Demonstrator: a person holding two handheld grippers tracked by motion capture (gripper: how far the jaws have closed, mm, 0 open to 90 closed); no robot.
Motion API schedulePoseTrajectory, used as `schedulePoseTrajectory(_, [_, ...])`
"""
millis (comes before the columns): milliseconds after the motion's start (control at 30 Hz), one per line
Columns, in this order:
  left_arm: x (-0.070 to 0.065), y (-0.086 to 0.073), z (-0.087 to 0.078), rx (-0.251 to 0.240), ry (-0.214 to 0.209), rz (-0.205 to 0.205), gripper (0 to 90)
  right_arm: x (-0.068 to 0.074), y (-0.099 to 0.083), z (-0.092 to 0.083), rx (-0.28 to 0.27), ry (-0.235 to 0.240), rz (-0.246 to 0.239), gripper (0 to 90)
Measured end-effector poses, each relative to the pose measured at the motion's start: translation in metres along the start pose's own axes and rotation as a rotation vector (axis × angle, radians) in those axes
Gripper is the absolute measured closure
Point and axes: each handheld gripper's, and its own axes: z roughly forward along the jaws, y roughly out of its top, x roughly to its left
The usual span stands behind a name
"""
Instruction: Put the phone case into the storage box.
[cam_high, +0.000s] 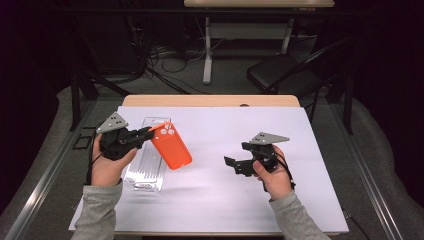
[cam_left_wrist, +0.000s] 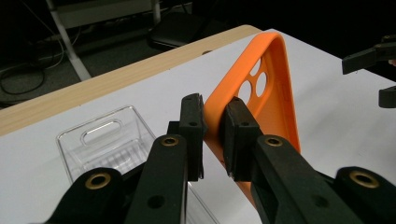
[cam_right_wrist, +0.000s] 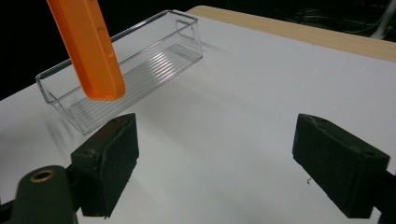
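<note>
My left gripper (cam_high: 148, 132) is shut on the rim of an orange phone case (cam_high: 171, 145), holding it in the air beside a clear plastic bin (cam_high: 148, 159). In the left gripper view the two pads (cam_left_wrist: 239, 135) pinch the case's edge (cam_left_wrist: 275, 93) near its camera holes. The right gripper (cam_high: 231, 164) hangs over the white table top to the right, jaws wide apart with nothing between them. In the right gripper view the case (cam_right_wrist: 88, 51) hangs in front of the bin (cam_right_wrist: 135, 65), beyond the spread pads (cam_right_wrist: 109, 161).
The white mat (cam_high: 225, 145) covers a wooden table (cam_high: 210, 101). Behind the table stand a black chair (cam_high: 285, 72), a desk frame (cam_high: 207, 45) and floor cables. The right gripper's jaw tips (cam_left_wrist: 369, 58) show at the right edge of the left gripper view.
</note>
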Motion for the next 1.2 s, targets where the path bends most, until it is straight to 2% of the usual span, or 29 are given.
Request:
schedulePoseTrajectory(633, [0.0, 0.001, 0.001, -0.012, 0.013, 0.016, 79.8, -0.005, -0.002, -0.001, -0.002, -0.019, 0.014, 14.3])
schedulePoseTrajectory(1200, [0.018, -0.003, -0.019, -0.081, 0.1, -0.025, 79.8, -0.007, -0.001, -0.003, -0.013, -0.023, 0.024, 14.3])
